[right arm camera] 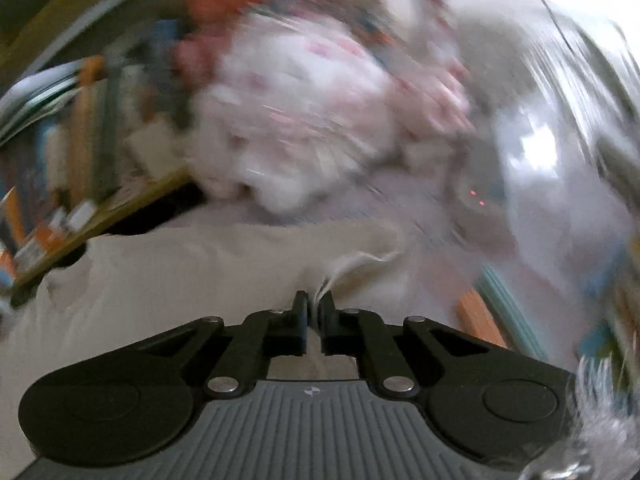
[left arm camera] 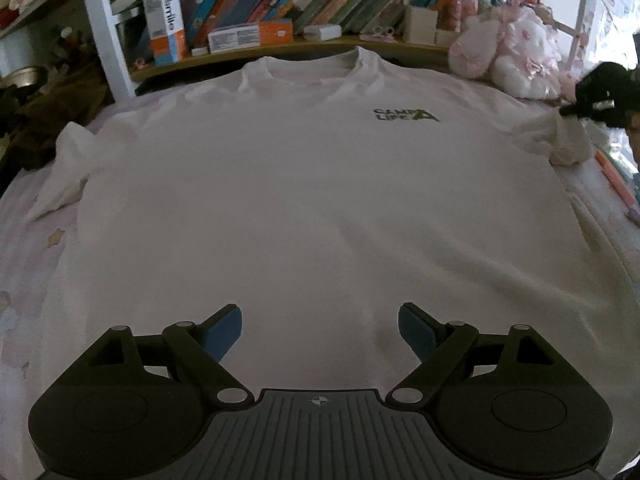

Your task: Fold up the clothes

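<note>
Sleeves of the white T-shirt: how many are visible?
2. The left sleeve lies crumpled at the bed's left edge; the right sleeve is pinched in the right gripper.

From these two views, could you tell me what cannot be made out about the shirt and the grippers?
- Right wrist view: motion blur smears everything beyond the right gripper; which part of the white T-shirt it pinches is unclear.
- Left wrist view: the shirt's hem is hidden beneath the open left gripper.
- Left wrist view: the small chest logo is only partly legible.
</note>
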